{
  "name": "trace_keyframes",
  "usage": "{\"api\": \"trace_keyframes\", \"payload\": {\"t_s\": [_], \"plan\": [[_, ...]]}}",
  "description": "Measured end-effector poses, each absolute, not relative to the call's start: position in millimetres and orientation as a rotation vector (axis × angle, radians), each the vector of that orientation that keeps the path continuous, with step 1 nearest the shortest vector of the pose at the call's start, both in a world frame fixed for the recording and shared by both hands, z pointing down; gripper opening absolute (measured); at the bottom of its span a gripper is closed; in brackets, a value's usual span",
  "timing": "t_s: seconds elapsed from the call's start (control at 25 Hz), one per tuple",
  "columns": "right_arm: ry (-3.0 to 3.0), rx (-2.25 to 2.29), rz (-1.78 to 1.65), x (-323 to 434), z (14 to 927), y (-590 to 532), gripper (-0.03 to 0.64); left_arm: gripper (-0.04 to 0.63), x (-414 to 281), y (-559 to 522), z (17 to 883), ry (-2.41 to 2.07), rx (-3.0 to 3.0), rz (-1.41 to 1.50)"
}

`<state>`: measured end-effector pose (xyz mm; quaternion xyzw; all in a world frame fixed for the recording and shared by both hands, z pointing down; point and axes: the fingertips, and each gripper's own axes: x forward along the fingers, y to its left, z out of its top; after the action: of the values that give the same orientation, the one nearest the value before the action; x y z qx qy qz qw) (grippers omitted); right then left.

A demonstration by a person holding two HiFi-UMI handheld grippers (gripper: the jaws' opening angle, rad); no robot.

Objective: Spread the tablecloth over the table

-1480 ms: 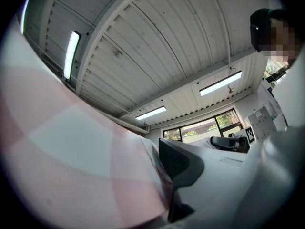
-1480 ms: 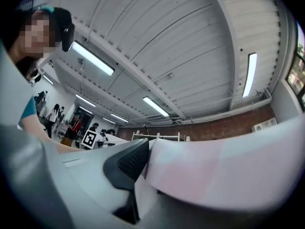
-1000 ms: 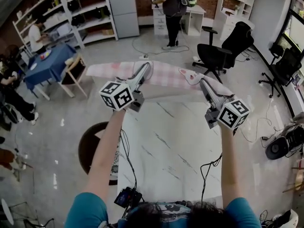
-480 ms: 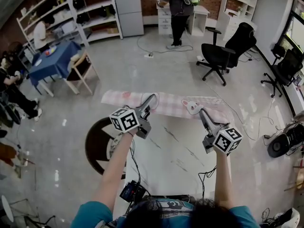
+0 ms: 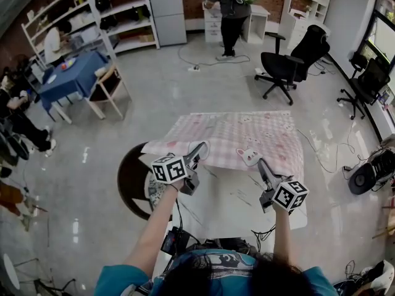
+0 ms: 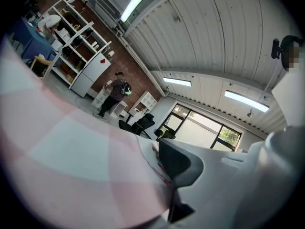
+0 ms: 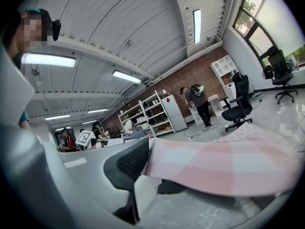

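Head view: pink checked cloth (image 5: 247, 134) covers far half of tabletop (image 5: 228, 211); near half bare. Near edge of cloth meets tips of both grippers. Left gripper (image 5: 201, 149) at left part of edge, right gripper (image 5: 249, 159) at right part.

Left gripper view: jaws nearly together, pinched on cloth edge. Cloth (image 6: 71, 161) fills lower left, running away from jaws.

Right gripper view: jaws narrow, clamped on cloth edge. Cloth (image 7: 228, 166) stretches off to right.
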<state>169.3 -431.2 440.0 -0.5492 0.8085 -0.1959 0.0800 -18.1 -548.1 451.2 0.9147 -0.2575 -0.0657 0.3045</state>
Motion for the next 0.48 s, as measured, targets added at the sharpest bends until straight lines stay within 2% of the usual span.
{"api": "trace_keyframes", "payload": {"t_s": [0.48], "plan": [[2.172,-1.709,-0.883,144.6,506.6,-354.7,0.049,0.075,-49.5,-466.4,525.6,-0.670,2.269,-0.098]]}}
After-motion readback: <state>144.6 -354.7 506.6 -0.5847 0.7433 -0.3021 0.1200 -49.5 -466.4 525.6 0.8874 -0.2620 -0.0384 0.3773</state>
